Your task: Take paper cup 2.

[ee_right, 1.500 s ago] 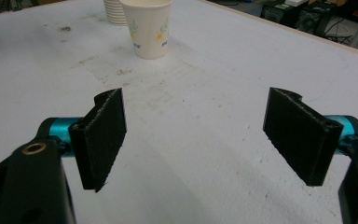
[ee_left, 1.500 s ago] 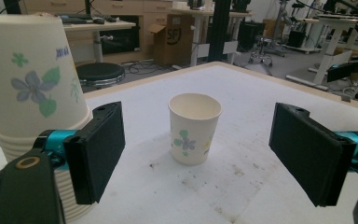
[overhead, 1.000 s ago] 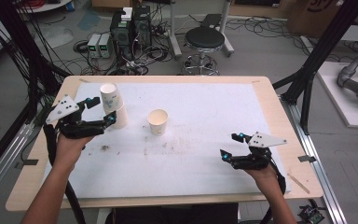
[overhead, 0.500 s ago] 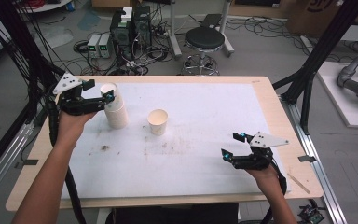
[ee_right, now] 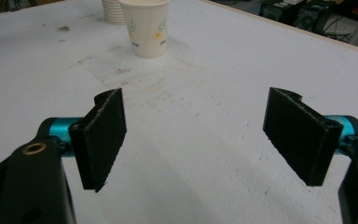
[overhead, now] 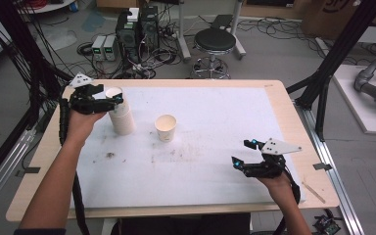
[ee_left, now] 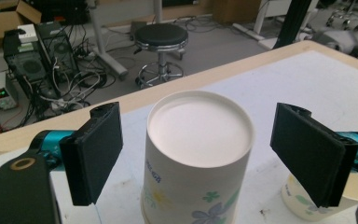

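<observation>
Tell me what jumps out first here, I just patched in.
The left gripper stands out: its open jaws flank the top of an upside-down paper cup stack at the table's far left, not yet closed on it. A single upright paper cup stands just right of the stack. The right gripper hovers open over the white mat near the right front, holding nothing.

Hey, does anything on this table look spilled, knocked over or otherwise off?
Nothing spilled or tipped. The stack of paper cups stands upside down, the single paper cup upright. Only dark smudges mark the white table cover.
</observation>
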`<state>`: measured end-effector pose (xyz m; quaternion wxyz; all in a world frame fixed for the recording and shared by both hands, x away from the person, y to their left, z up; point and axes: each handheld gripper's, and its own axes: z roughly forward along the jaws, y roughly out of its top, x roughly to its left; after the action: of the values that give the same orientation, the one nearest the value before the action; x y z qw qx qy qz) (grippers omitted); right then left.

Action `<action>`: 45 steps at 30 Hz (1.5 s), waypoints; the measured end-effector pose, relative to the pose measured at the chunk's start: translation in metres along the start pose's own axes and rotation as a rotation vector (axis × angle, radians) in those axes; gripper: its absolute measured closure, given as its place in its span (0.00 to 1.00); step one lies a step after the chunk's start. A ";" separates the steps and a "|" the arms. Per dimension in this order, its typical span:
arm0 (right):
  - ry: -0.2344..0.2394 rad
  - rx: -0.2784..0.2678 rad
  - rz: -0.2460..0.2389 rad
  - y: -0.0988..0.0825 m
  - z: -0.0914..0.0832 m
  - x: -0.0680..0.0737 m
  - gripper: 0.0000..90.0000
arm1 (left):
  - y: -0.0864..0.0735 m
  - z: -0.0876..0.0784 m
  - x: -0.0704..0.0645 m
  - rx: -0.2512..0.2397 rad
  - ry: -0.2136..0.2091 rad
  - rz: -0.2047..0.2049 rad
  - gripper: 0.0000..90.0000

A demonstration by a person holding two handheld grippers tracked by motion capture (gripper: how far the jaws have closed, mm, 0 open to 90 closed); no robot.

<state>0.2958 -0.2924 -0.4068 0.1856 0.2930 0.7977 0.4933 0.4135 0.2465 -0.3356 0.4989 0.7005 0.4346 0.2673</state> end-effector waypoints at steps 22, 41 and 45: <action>-0.003 -0.001 0.000 -0.002 0.000 -0.002 0.24 | -0.010 0.016 0.008 0.028 -0.066 -0.024 0.36; 0.005 0.008 0.002 -0.001 0.001 -0.001 0.24 | 0.019 -0.013 0.008 -0.101 -0.054 -0.002 0.38; 0.006 0.007 0.002 -0.001 0.001 0.000 0.24 | 0.030 -0.025 0.007 -0.147 -0.031 0.010 0.38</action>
<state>0.2964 -0.2918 -0.4080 0.1816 0.2930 0.7997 0.4916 0.4072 0.2603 -0.2990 0.5545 0.6680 0.4025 0.2902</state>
